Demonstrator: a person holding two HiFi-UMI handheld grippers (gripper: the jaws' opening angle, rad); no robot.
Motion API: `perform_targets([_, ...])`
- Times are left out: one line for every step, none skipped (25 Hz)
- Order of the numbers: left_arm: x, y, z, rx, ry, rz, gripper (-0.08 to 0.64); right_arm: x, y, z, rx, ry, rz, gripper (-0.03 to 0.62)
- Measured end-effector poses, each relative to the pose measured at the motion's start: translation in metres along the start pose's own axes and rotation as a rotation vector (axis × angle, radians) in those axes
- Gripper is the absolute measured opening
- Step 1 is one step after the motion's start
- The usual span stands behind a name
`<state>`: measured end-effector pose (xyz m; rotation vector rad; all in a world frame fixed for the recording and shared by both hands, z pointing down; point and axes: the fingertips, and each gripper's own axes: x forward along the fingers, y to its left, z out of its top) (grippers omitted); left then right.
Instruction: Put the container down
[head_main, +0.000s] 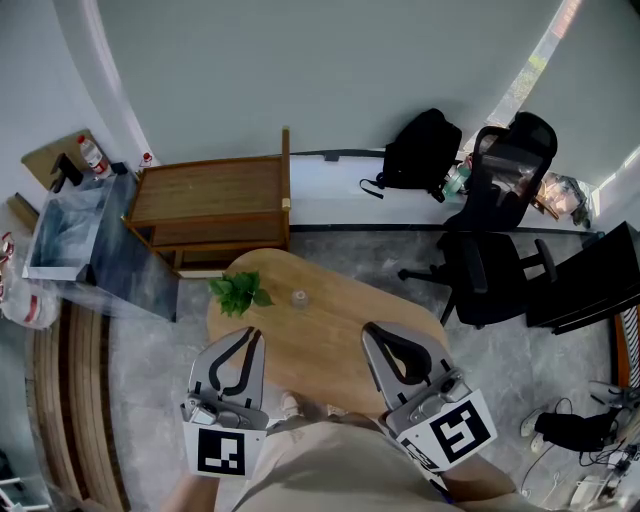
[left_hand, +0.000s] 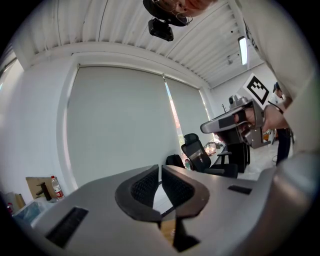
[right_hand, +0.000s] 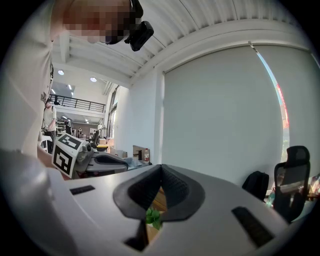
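A small clear container (head_main: 298, 297) stands upright on the rounded wooden table (head_main: 340, 330), just right of a little green plant (head_main: 238, 294). My left gripper (head_main: 250, 336) hovers over the table's near left edge, jaws shut with nothing between them. My right gripper (head_main: 373, 334) hangs over the near right part, also shut and empty. Both are well short of the container. In the left gripper view the closed jaws (left_hand: 160, 173) point at the far wall. In the right gripper view the closed jaws (right_hand: 161, 173) hide all of the table but a sliver with the plant (right_hand: 153, 216).
A wooden cabinet (head_main: 211, 206) stands behind the table, with a clear plastic box (head_main: 72, 236) to its left. A black office chair (head_main: 495, 262) and a black backpack (head_main: 421, 150) are at the right. Cables and shoes lie on the floor at far right.
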<state>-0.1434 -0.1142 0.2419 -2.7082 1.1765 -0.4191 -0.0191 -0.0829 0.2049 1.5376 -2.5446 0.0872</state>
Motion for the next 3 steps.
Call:
perform_targets([-0.0005,-0.0005,0.001,0.004,-0.001,-0.002,0.021,-0.0006,0.0004,0.0003,-0.001,0.0,0.0,-0.005])
perform_targets([-0.0009,-0.0009,0.0019,0.007,-0.002,-0.003,0.021,-0.0011,0.0008,0.0008,-0.002,0.0,0.0,-0.005])
perform_targets([-0.0013,-0.0012,0.0029,0.011,-0.004,-0.005,0.021,-0.0016,0.0012,0.0012,-0.003,0.0,0.0,-0.005])
